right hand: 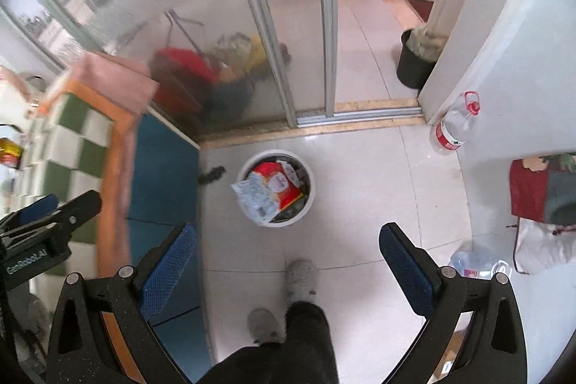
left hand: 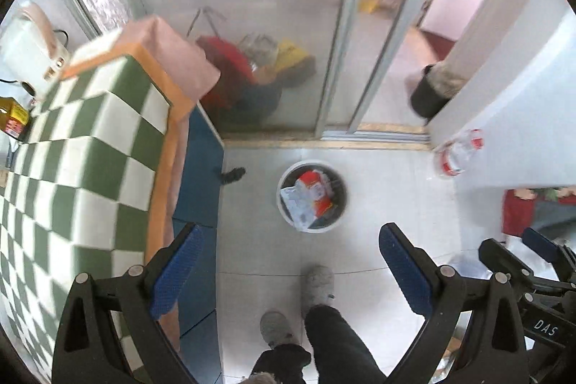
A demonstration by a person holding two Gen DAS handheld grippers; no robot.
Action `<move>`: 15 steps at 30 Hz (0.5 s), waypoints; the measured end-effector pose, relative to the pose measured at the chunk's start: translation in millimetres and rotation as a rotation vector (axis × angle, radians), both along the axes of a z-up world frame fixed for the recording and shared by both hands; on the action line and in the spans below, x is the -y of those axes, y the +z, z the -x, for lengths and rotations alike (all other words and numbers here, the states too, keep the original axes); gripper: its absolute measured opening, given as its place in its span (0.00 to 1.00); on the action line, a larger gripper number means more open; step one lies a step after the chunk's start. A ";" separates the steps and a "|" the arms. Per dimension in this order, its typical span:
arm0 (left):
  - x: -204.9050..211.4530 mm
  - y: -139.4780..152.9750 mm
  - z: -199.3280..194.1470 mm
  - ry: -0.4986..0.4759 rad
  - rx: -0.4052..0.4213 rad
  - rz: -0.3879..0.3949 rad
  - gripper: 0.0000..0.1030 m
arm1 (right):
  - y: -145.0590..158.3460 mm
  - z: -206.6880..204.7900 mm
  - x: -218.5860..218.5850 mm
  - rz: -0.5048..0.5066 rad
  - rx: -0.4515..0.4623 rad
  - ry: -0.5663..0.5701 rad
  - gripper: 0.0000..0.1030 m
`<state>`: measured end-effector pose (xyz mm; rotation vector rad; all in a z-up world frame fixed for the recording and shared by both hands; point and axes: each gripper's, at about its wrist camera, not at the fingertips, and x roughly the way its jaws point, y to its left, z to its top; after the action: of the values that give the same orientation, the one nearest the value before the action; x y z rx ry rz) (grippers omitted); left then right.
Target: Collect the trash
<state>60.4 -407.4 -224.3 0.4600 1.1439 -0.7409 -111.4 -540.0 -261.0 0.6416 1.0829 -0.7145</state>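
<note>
Trash bin (right hand: 275, 192) on floor, well beyond right gripper's (right hand: 288, 254) spread fingers (right hand: 169, 261)

Bright daylight, motion blur, glass glare, fisheye-warped edges

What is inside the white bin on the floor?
The white bin holds crumpled wrappers: a red-and-white packet and a clear printed plastic bag draped over its rim. They cover whatever lies deeper, so the bottom cannot be seen.
</note>
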 end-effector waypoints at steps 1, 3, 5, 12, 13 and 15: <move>-9.2 17.1 5.9 -0.010 -0.006 0.021 0.97 | 18.2 6.3 -11.7 0.005 0.012 -0.003 1.00; -26.4 45.9 15.1 -0.028 -0.026 0.062 0.97 | 56.4 21.0 -35.4 0.010 0.049 -0.005 1.00; -43.8 74.3 25.7 -0.044 -0.039 0.100 0.97 | 88.0 33.2 -55.7 0.018 0.079 -0.007 1.00; -88.7 144.3 60.7 -0.053 -0.048 0.186 0.97 | 183.6 73.6 -112.4 0.057 0.177 0.022 1.00; -92.5 148.3 64.0 -0.050 -0.049 0.192 0.97 | 192.4 77.8 -117.6 0.059 0.185 0.025 1.00; -99.4 157.0 70.3 -0.039 -0.049 0.207 0.97 | 208.1 86.5 -126.4 0.062 0.200 0.037 1.00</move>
<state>-9.9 -308.0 -67.3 0.2922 1.0926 -0.8980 -197.9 -413.5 -52.9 0.6244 0.8835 -0.6348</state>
